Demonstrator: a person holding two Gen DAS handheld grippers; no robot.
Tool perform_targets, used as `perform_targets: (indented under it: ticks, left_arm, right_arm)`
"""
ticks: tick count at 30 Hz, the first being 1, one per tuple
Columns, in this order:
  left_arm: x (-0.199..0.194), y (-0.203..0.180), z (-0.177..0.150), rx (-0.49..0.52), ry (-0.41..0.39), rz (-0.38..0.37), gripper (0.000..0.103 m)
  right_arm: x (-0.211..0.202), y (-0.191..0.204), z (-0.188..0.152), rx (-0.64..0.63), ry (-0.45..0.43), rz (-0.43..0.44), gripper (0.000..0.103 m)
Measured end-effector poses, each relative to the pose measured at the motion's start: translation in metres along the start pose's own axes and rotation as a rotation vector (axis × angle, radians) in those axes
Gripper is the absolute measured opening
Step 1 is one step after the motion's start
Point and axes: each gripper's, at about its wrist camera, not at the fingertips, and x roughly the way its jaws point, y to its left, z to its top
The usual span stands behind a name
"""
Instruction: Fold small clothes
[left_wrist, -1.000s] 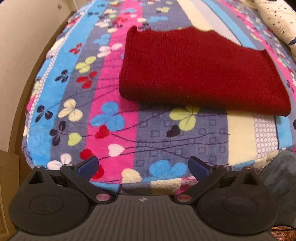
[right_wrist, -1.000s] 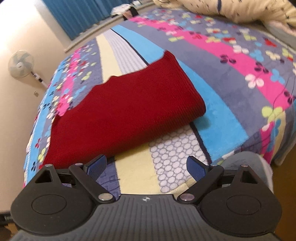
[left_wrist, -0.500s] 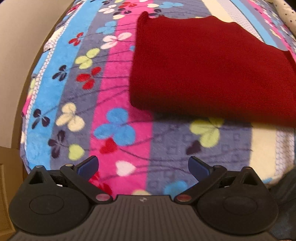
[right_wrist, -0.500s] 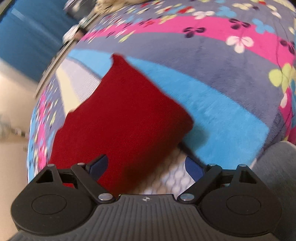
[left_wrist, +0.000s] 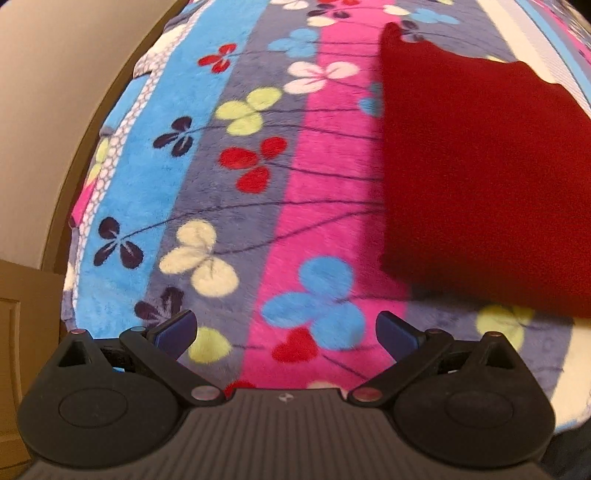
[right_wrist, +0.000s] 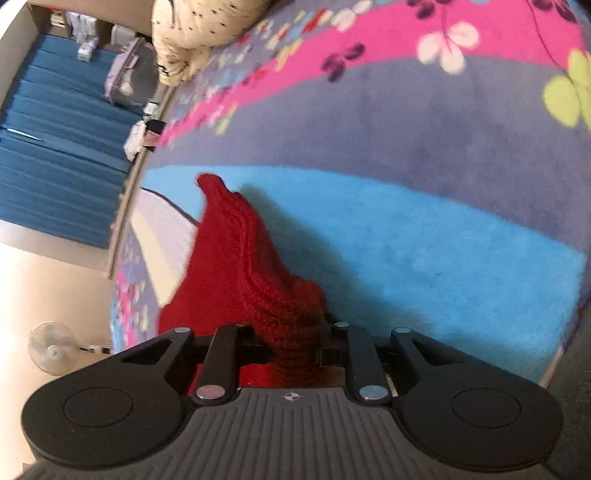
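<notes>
red garment (right_wrist: 236, 266) – ribbed knit | blanket (left_wrist: 229, 192) – fuzzy fleece | tool (right_wrist: 291, 345) – matt plastic

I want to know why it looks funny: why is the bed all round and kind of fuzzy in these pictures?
Both views use fisheye lenses, so the flowery blanket bulges like a ball. Left wrist view: the red sweater is smeared by motion blur, with a soft shadow under its near edge. Right wrist view: the curtain and blanket flowers are blurred; the knit between the right gripper fingers stays sharper.
</notes>
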Motion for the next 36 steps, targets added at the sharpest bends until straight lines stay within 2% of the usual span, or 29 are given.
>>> perform_targets:
  ticks: [4, 7, 9, 11, 12, 14, 16, 19, 22, 24, 26, 28, 29, 31, 35, 36]
  left_arm:
    - [0.017, 0.018, 0.011, -0.078, 0.016, -0.012, 0.103]
    - [0.027, 0.025, 0.018, -0.103, 0.001, 0.024, 0.103]
    - [0.042, 0.023, 0.025, -0.075, 0.013, 0.059, 0.103]
    - [0.051, 0.021, 0.031, -0.064, 0.022, 0.024, 0.101]
    - [0.052, 0.020, 0.033, -0.065, 0.020, -0.006, 0.100]
    - [0.050, 0.019, 0.036, -0.059, 0.001, -0.041, 0.099]
    - [0.048, 0.018, 0.037, -0.043, -0.010, -0.063, 0.099]
    - [0.047, 0.023, 0.037, -0.069, -0.017, -0.092, 0.099]
    - [0.042, 0.035, 0.032, -0.109, -0.026, -0.120, 0.099]
    - [0.039, 0.045, 0.028, -0.136, -0.032, -0.135, 0.099]
    - [0.037, 0.053, 0.023, -0.154, -0.031, -0.163, 0.099]
    - [0.037, 0.056, 0.021, -0.155, -0.025, -0.155, 0.099]
    - [0.037, 0.057, 0.019, -0.151, -0.029, -0.150, 0.099]
    - [0.036, 0.060, 0.016, -0.149, -0.026, -0.162, 0.099]
    - [0.027, 0.065, 0.015, -0.165, -0.041, -0.183, 0.099]
    - [0.023, 0.067, 0.015, -0.170, -0.051, -0.186, 0.099]
  right_arm:
    - [0.008, 0.018, -0.003, -0.088, -0.015, -0.115, 0.020]
    - [0.015, 0.030, -0.012, -0.161, -0.042, -0.202, 0.020]
    - [0.017, 0.053, -0.021, -0.281, -0.070, -0.288, 0.019]
    - [0.018, 0.084, -0.035, -0.438, -0.110, -0.363, 0.018]
    - [0.014, 0.100, -0.043, -0.501, -0.139, -0.375, 0.018]
    - [0.006, 0.141, -0.067, -0.662, -0.209, -0.341, 0.018]
    - [-0.002, 0.182, -0.099, -0.840, -0.263, -0.271, 0.018]
    - [-0.001, 0.241, -0.165, -1.100, -0.260, -0.098, 0.018]
    - [0.010, 0.273, -0.241, -1.349, -0.178, 0.055, 0.018]
    - [0.020, 0.275, -0.297, -1.503, -0.068, 0.151, 0.018]
    - [0.036, 0.263, -0.341, -1.619, 0.076, 0.197, 0.018]
    - [0.056, 0.243, -0.372, -1.695, 0.224, 0.198, 0.018]
    - [0.061, 0.236, -0.381, -1.719, 0.247, 0.187, 0.018]
    - [0.065, 0.231, -0.385, -1.731, 0.218, 0.177, 0.019]
    - [0.056, 0.238, -0.372, -1.642, 0.280, 0.215, 0.021]
    - [0.052, 0.241, -0.368, -1.630, 0.292, 0.231, 0.026]
